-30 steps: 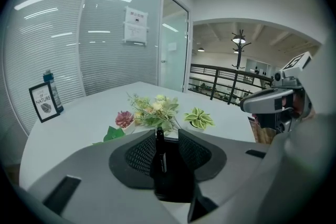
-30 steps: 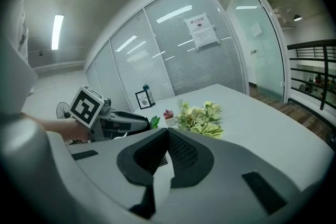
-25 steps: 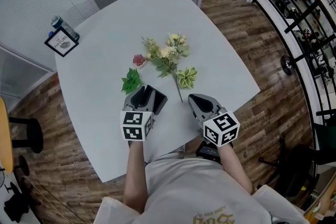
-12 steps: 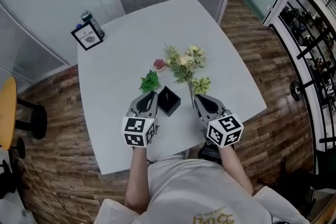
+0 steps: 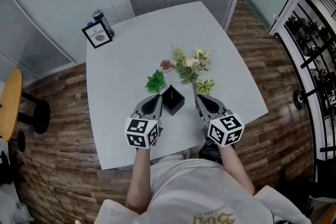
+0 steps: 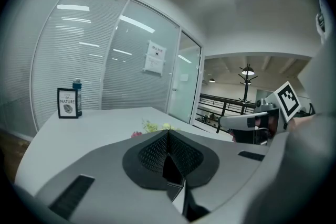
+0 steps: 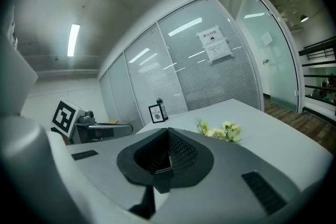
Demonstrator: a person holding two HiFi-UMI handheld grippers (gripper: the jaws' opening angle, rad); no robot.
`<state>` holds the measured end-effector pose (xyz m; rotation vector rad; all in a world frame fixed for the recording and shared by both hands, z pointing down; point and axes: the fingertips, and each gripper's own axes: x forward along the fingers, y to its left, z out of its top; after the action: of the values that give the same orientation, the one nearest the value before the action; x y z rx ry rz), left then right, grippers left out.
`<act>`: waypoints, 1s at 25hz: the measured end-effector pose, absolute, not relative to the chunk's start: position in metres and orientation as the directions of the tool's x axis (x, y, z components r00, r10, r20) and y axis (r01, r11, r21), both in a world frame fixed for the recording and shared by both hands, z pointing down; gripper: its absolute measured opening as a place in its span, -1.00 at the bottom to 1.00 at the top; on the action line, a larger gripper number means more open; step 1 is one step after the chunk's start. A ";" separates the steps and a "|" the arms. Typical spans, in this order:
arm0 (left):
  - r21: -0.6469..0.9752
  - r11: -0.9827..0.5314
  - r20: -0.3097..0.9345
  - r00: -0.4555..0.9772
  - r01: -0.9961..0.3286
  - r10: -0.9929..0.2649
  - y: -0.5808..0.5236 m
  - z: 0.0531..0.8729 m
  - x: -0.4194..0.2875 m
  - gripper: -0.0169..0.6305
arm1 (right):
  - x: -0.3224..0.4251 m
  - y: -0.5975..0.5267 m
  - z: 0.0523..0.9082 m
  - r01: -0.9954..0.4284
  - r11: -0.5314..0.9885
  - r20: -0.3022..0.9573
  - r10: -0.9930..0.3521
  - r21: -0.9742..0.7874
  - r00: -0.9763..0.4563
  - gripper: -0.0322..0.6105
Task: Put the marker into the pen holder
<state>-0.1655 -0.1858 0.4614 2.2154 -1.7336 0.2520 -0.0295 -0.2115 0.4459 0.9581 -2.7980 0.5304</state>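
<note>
The black square pen holder [image 5: 172, 100] stands upright on the white table [image 5: 121, 76], between my two grippers. A thin light line shows inside it; I cannot tell whether it is the marker. My left gripper [image 5: 155, 97] lies just left of the holder, apart from it, jaws shut with nothing between them. In the left gripper view the left gripper [image 6: 168, 134] has its pads pressed together. My right gripper [image 5: 201, 98] rests to the holder's right, also shut and empty. Its closed pads show in the right gripper view, where the right gripper [image 7: 168, 134] points across the table.
Artificial flowers [image 5: 190, 64], a green leaf sprig [image 5: 156, 81] and a pink bloom [image 5: 166, 65] lie just beyond the holder. A framed sign [image 5: 98, 35] and a bottle [image 5: 101, 17] stand at the far left corner. The table's near edge is under my wrists.
A second ago the left gripper's wide jaws stood at the pen holder; they have drawn off it and closed. The holder now stands free. The right gripper stayed shut.
</note>
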 end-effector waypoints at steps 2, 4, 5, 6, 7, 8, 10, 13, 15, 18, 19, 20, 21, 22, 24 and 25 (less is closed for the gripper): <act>0.140 -0.212 0.327 0.247 -0.967 -0.912 -0.184 0.461 -0.166 -0.91 | -0.029 -0.211 0.446 -0.614 0.736 0.242 -0.564 -0.285 -0.789 -0.85; 0.144 -0.205 0.326 0.242 -0.968 -0.914 -0.183 0.461 -0.168 -0.91 | -0.029 -0.211 0.446 -0.612 0.738 0.243 -0.562 -0.285 -0.791 -0.85; 0.147 -0.202 0.326 0.241 -0.968 -0.914 -0.182 0.460 -0.168 -0.91 | -0.030 -0.210 0.446 -0.611 0.739 0.243 -0.561 -0.284 -0.791 -0.85; 0.149 -0.201 0.326 0.240 -0.968 -0.915 -0.182 0.460 -0.169 -0.91 | -0.030 -0.210 0.446 -0.610 0.740 0.244 -0.559 -0.284 -0.792 -0.85; 0.151 -0.199 0.326 0.239 -0.968 -0.915 -0.181 0.460 -0.169 -0.91 | -0.030 -0.210 0.446 -0.609 0.741 0.245 -0.558 -0.283 -0.793 -0.85; 0.151 -0.197 0.326 0.237 -0.969 -0.915 -0.181 0.460 -0.170 -0.91 | -0.030 -0.209 0.446 -0.607 0.742 0.246 -0.556 -0.284 -0.794 -0.85; 0.154 -0.196 0.324 0.237 -0.968 -0.916 -0.182 0.460 -0.171 -0.91 | -0.031 -0.209 0.447 -0.607 0.741 0.245 -0.555 -0.288 -0.795 -0.85; 0.167 -0.197 0.316 0.241 -0.966 -0.918 -0.183 0.459 -0.172 -0.91 | -0.029 -0.211 0.449 -0.606 0.732 0.242 -0.555 -0.311 -0.796 -0.85; 0.175 -0.195 0.314 0.243 -0.965 -0.918 -0.183 0.459 -0.173 -0.91 | -0.027 -0.212 0.450 -0.607 0.725 0.242 -0.557 -0.326 -0.795 -0.85; 0.181 -0.192 0.316 0.242 -0.965 -0.918 -0.183 0.461 -0.176 -0.91 | -0.026 -0.214 0.452 -0.612 0.717 0.245 -0.561 -0.335 -0.791 -0.85; 0.183 -0.192 0.315 0.242 -0.964 -0.918 -0.183 0.461 -0.177 -0.91 | -0.027 -0.214 0.452 -0.613 0.715 0.245 -0.562 -0.335 -0.790 -0.85; 0.185 -0.192 0.315 0.243 -0.964 -0.917 -0.183 0.462 -0.178 -0.91 | -0.027 -0.213 0.453 -0.615 0.714 0.247 -0.563 -0.335 -0.789 -0.85; 0.187 -0.192 0.315 0.244 -0.963 -0.917 -0.183 0.463 -0.178 -0.91 | -0.027 -0.213 0.454 -0.616 0.713 0.248 -0.564 -0.335 -0.788 -0.85; 0.188 -0.193 0.315 0.245 -0.963 -0.917 -0.183 0.464 -0.179 -0.91 | -0.027 -0.213 0.455 -0.617 0.711 0.250 -0.565 -0.336 -0.787 -0.85; 0.191 -0.193 0.317 0.246 -0.963 -0.916 -0.184 0.465 -0.180 -0.91 | -0.026 -0.214 0.457 -0.621 0.708 0.253 -0.567 -0.337 -0.784 -0.85; 0.191 -0.192 0.319 0.245 -0.963 -0.916 -0.184 0.466 -0.180 -0.91 | -0.026 -0.214 0.458 -0.621 0.707 0.253 -0.568 -0.338 -0.783 -0.85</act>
<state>-0.1803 -0.1842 0.4663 2.1765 -1.7281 0.1883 -0.0262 -0.2142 0.4578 0.9733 -2.7806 0.6218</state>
